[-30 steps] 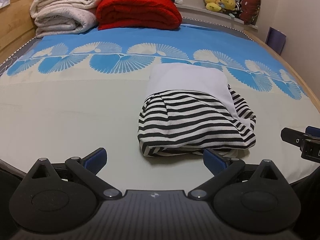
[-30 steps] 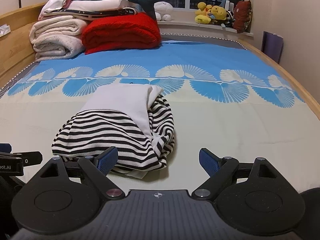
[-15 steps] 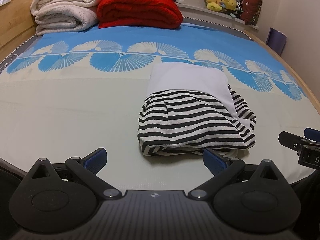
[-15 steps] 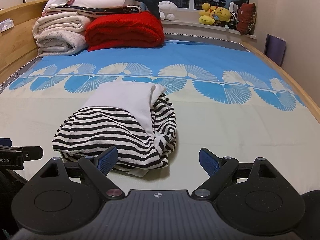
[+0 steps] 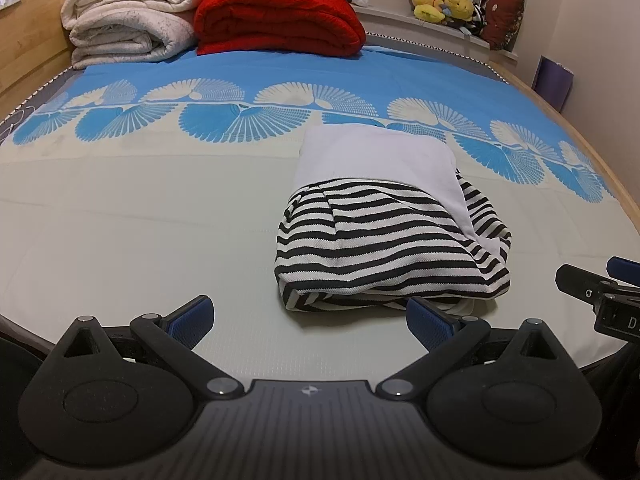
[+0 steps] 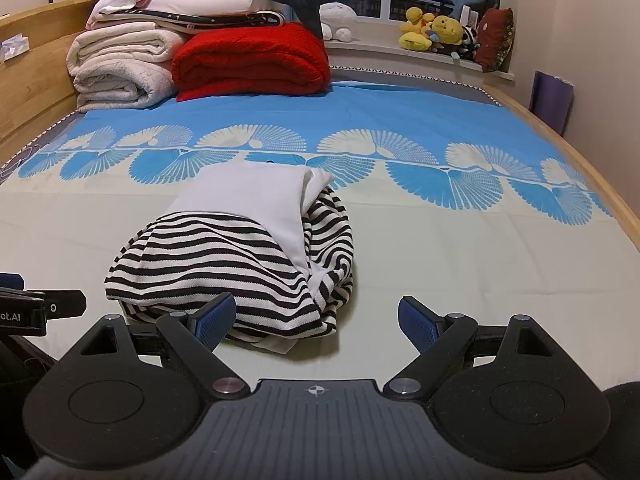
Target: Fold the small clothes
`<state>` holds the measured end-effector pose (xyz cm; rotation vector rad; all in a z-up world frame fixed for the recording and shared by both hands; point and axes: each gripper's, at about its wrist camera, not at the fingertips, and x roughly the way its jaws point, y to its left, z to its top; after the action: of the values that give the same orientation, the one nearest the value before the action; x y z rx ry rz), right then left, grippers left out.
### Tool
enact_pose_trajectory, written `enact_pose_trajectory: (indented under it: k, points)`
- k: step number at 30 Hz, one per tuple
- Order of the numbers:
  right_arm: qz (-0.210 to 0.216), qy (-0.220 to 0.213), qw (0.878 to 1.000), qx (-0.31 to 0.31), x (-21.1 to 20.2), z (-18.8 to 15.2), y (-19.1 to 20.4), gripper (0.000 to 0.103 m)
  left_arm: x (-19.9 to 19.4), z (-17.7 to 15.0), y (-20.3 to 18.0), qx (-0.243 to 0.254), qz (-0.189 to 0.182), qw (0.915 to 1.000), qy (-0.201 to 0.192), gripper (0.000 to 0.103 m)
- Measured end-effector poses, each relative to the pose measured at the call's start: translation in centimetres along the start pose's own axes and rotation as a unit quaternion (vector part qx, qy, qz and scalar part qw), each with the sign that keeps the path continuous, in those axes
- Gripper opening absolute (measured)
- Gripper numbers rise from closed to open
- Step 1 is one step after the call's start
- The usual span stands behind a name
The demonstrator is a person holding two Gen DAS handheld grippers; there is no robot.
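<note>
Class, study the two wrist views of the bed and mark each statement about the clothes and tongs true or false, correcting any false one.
1. The folded black-and-white striped garment with a white panel lies on the bed sheet. True.
2. The left tongs are shut on the garment. False: they are open and hold nothing.
3. The right tongs are open. True.
4. The folded red blanket sits on the windowsill. False: it lies on the bed beside the rolled cream blankets.
5. The yellow plush toys sit on the windowsill. True.
</note>
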<state>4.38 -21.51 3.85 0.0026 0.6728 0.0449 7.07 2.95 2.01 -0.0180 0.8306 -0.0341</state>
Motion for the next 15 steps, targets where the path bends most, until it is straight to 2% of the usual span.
enact_pose_trajectory:
  k: [15]
  points:
    - [0.001, -0.001, 1.000, -0.002, -0.14, 0.08, 0.01, 0.089, 0.11, -0.10, -0.18, 0.000, 0.000, 1.0000, 0.002, 0.102]
